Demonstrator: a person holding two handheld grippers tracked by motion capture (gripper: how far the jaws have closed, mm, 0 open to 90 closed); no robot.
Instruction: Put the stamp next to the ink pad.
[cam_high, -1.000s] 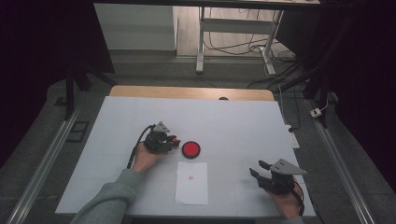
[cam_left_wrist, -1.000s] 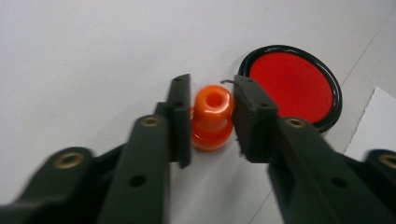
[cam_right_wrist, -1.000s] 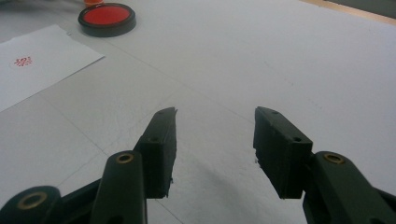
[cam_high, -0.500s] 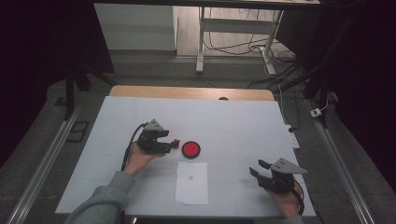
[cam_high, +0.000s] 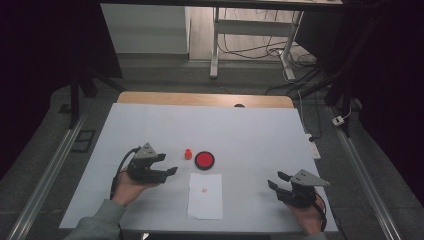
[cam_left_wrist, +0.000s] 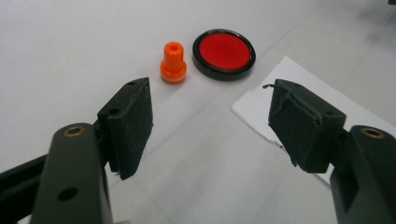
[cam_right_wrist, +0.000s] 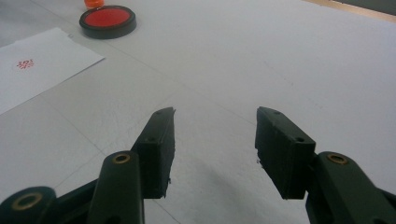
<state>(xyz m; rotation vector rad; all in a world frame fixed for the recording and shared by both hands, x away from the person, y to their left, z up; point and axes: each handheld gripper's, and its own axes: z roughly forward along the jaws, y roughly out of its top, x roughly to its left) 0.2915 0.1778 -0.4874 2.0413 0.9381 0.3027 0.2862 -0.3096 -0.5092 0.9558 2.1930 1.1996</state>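
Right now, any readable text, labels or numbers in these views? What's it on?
No readable text anywhere.
Red stamped mark on the white paper: too small and blurred to read.
Orange stamp: no label visible.
Red ink pad: no print visible.

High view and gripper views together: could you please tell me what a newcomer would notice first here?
The red ink pad and small orange stamp stand side by side, apart, mid-table. Just nearer lies a white paper sheet bearing a small red stamp mark. The left hand-held gripper, open and empty, sits left of them.
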